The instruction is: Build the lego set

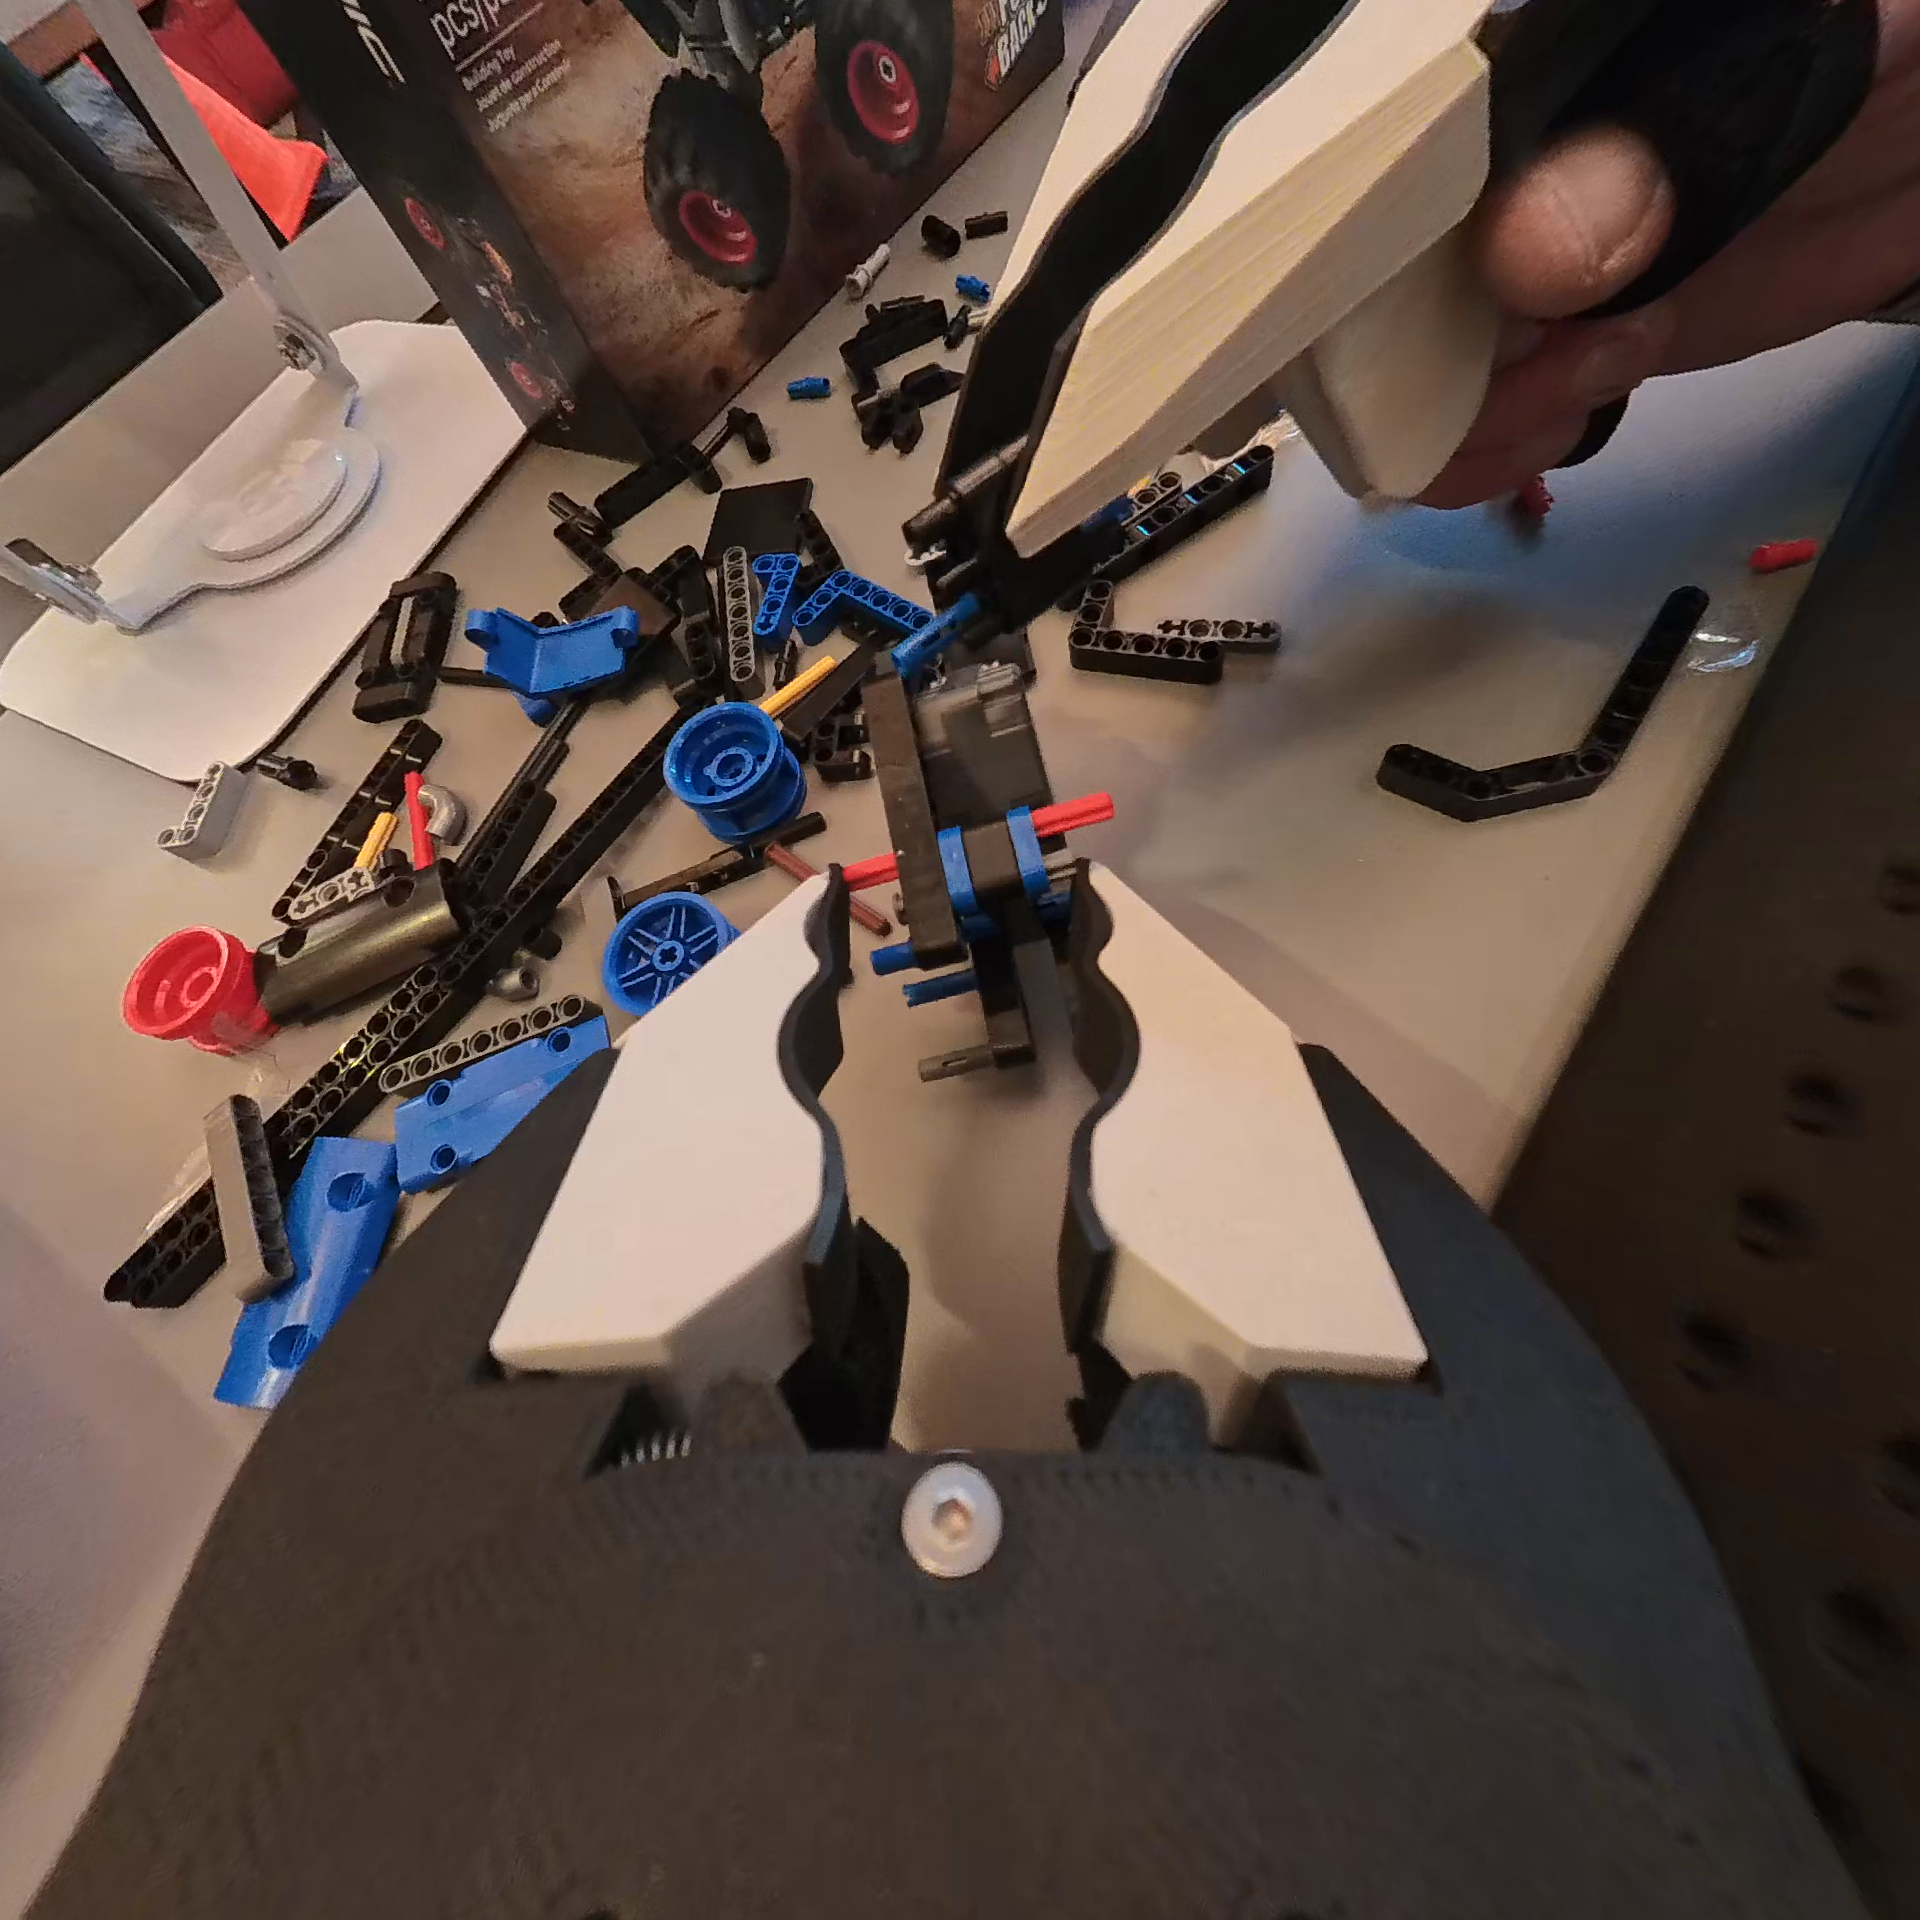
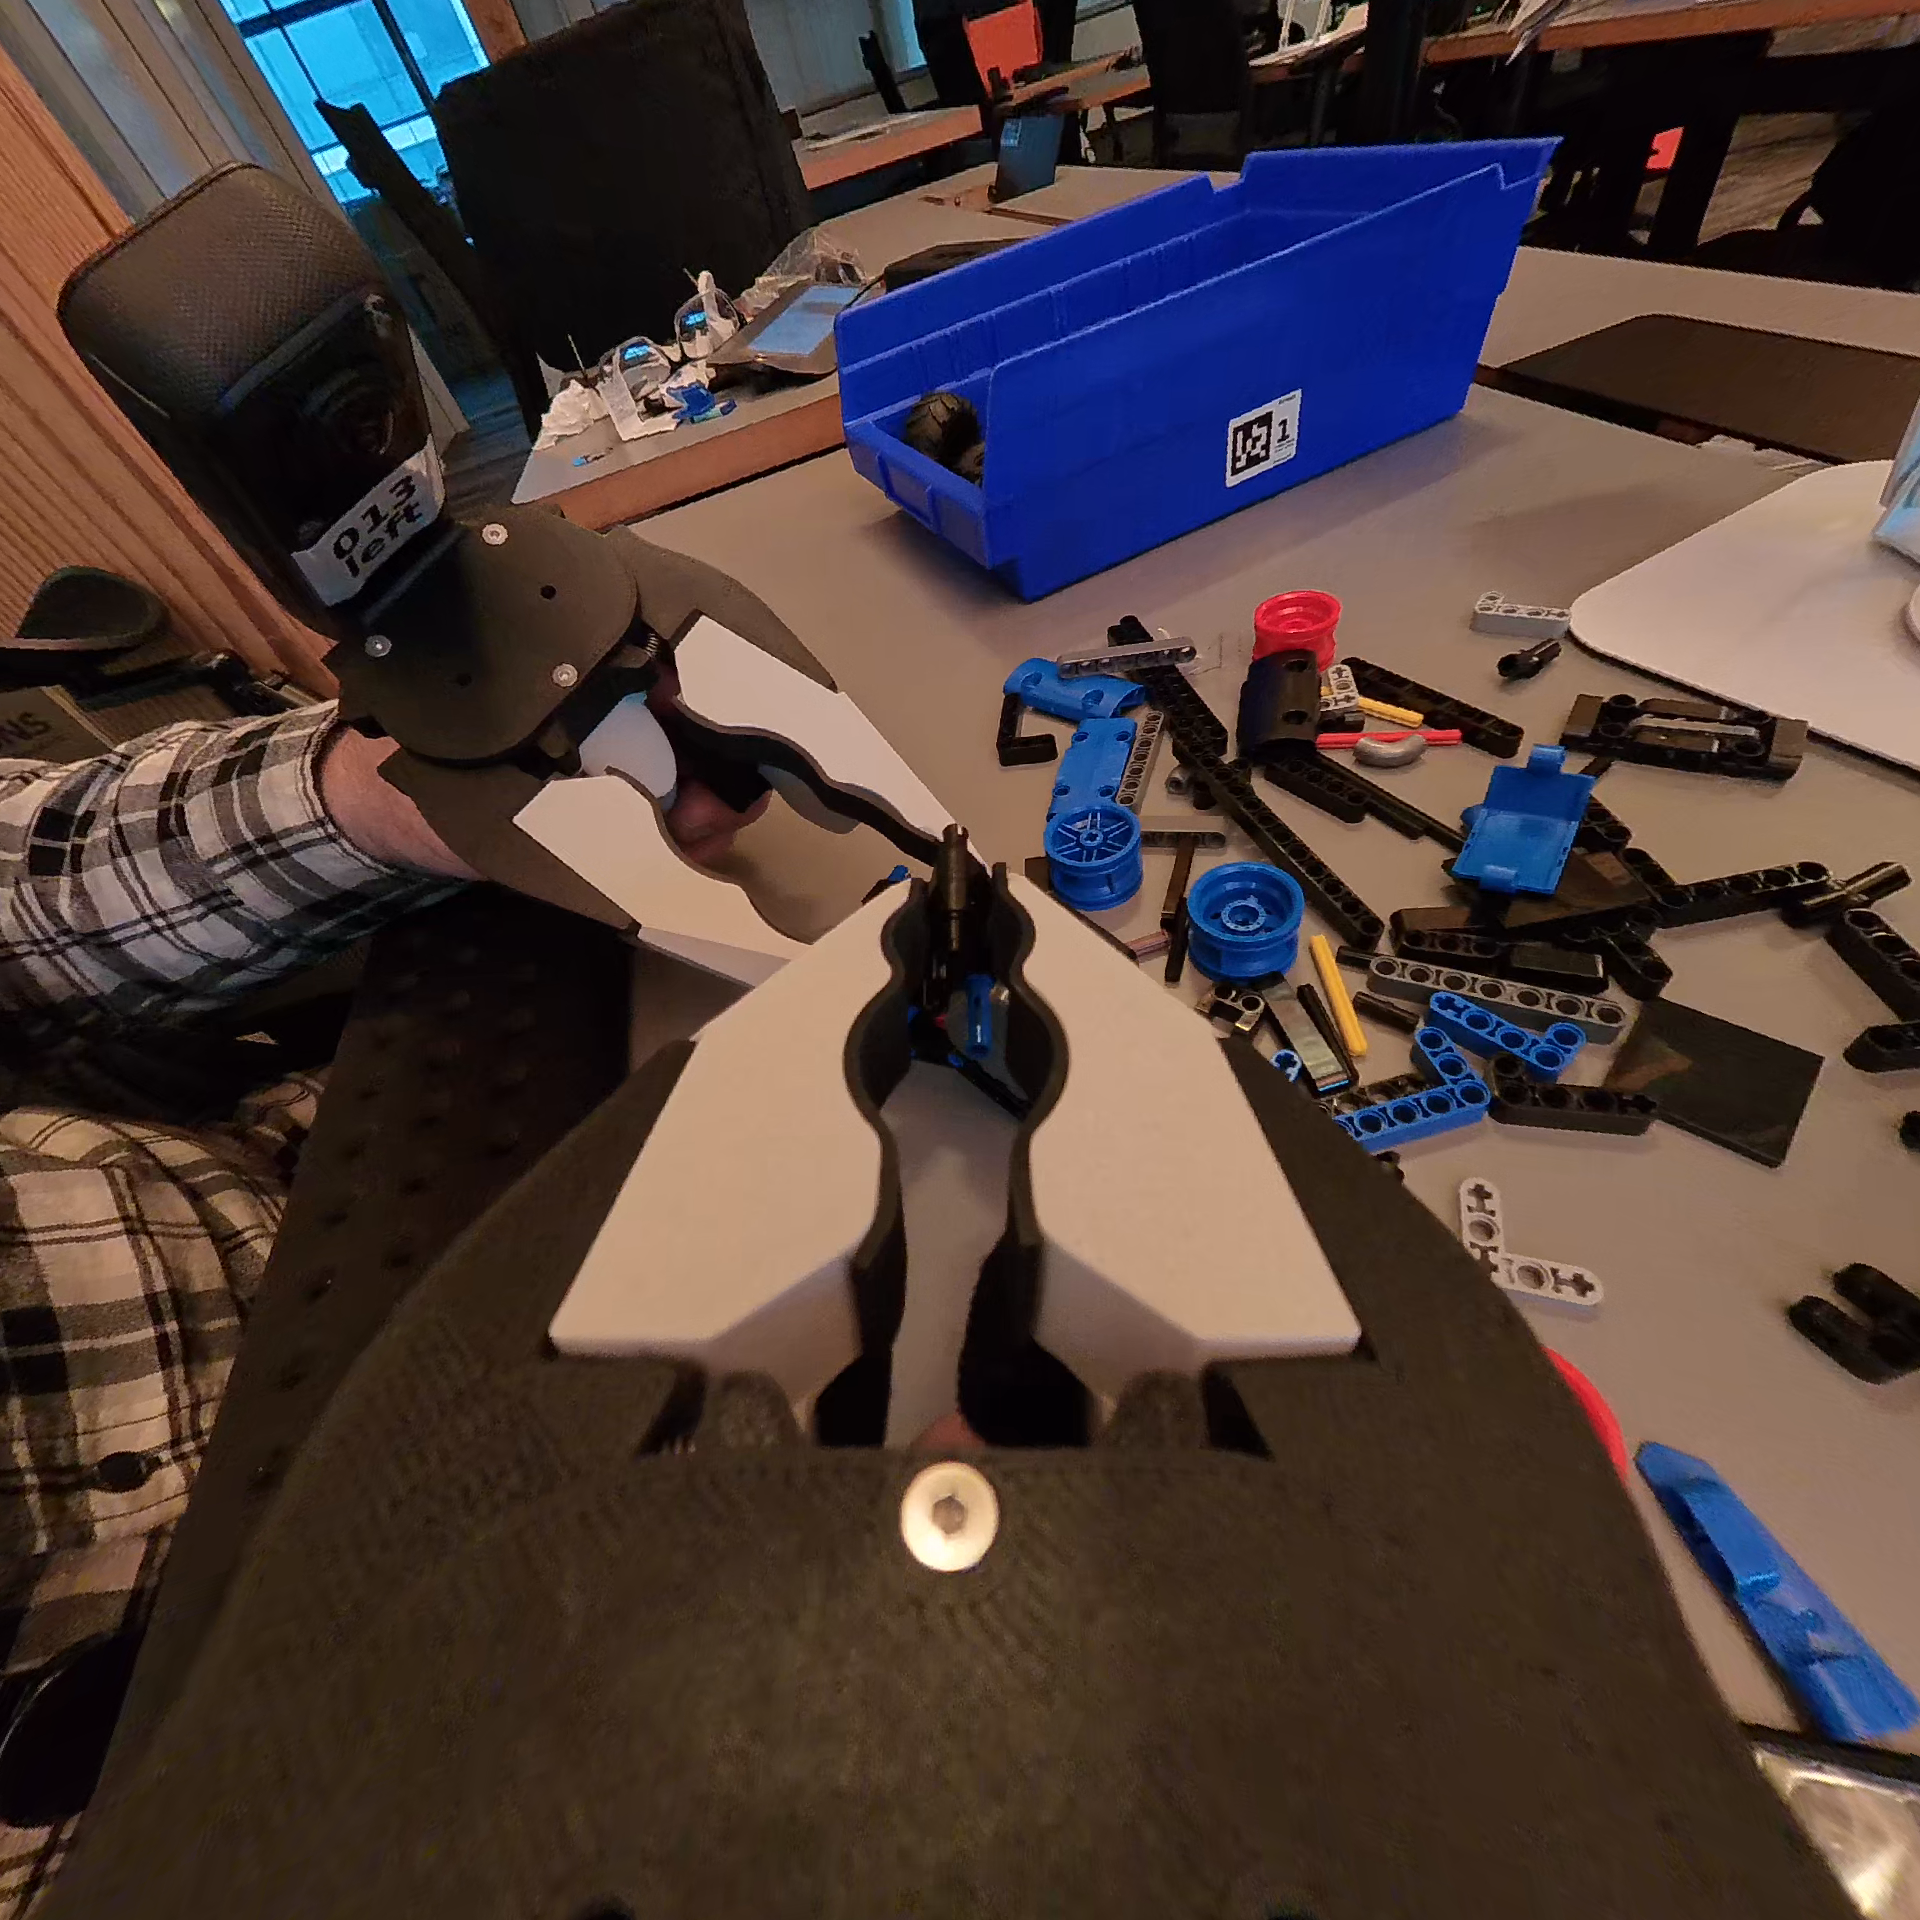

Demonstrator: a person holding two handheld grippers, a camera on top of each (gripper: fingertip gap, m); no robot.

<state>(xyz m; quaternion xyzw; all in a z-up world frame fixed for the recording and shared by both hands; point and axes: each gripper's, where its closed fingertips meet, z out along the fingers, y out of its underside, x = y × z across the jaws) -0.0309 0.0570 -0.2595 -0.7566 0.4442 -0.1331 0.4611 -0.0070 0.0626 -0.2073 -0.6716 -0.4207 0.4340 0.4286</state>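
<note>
My left gripper [image 1: 958,883] is closed on a partly built Lego assembly [image 1: 971,883] of black and blue pieces with a red axle through it. It holds the assembly just above the grey table [image 1: 1299,831]. My right gripper [image 2: 956,883] is shut on a small black piece with a blue pin [image 2: 975,1013]. In the left wrist view it comes in from the upper right [image 1: 961,571] and holds that piece at the far end of the assembly. The left gripper also shows in the right wrist view [image 2: 904,852], its tips hidden behind my right fingers.
Loose black, blue and yellow Lego parts [image 1: 623,727] lie across the table, with blue wheels [image 1: 732,769] and a red wheel [image 1: 187,987]. The Lego box [image 1: 675,208] stands behind. A blue bin [image 2: 1195,343] and a white stand base [image 1: 208,540] sit farther off. A bent black beam [image 1: 1558,748] lies near the table's right edge. My hands' fingertips stand some 6 centimeters from each other.
</note>
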